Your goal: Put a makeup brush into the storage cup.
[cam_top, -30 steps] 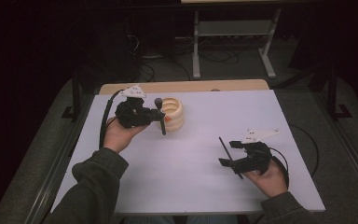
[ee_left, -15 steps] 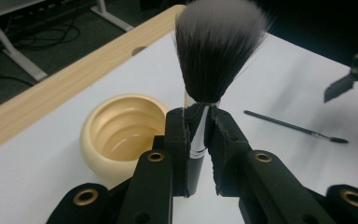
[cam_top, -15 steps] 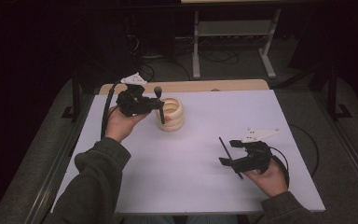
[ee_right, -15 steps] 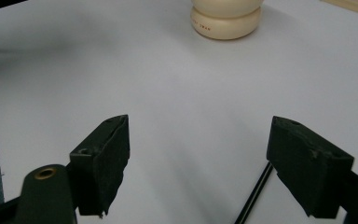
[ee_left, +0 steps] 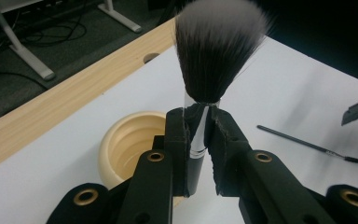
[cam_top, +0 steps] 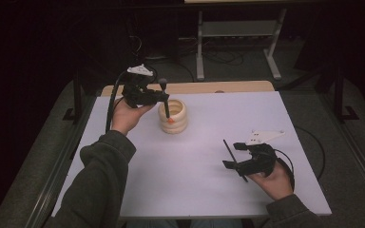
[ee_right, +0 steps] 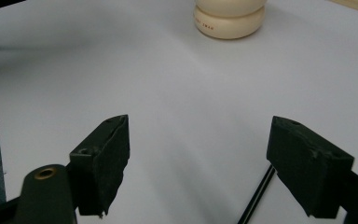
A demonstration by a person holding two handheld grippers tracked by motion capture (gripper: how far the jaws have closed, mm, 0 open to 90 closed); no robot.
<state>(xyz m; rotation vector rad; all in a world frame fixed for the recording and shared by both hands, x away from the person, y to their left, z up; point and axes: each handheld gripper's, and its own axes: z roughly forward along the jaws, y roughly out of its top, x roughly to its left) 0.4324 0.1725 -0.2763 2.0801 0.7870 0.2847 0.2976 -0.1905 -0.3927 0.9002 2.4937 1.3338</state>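
The left hand-held gripper (ee_left: 196,140) is clenched on a brush (ee_left: 216,60), bristles up, handle over the cup (cam_top: 173,115) near the surface's far edge. The right hand-held gripper (ee_right: 198,154) stands released over a thin brush (cam_top: 234,158).

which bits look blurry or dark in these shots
High view: the room around the white table is nearly black. Left gripper view: the brush bristle tips are soft near the lens, while the cream holder stays fairly sharp. Right gripper view: even light, a faint shadow band, blurred holder at top.
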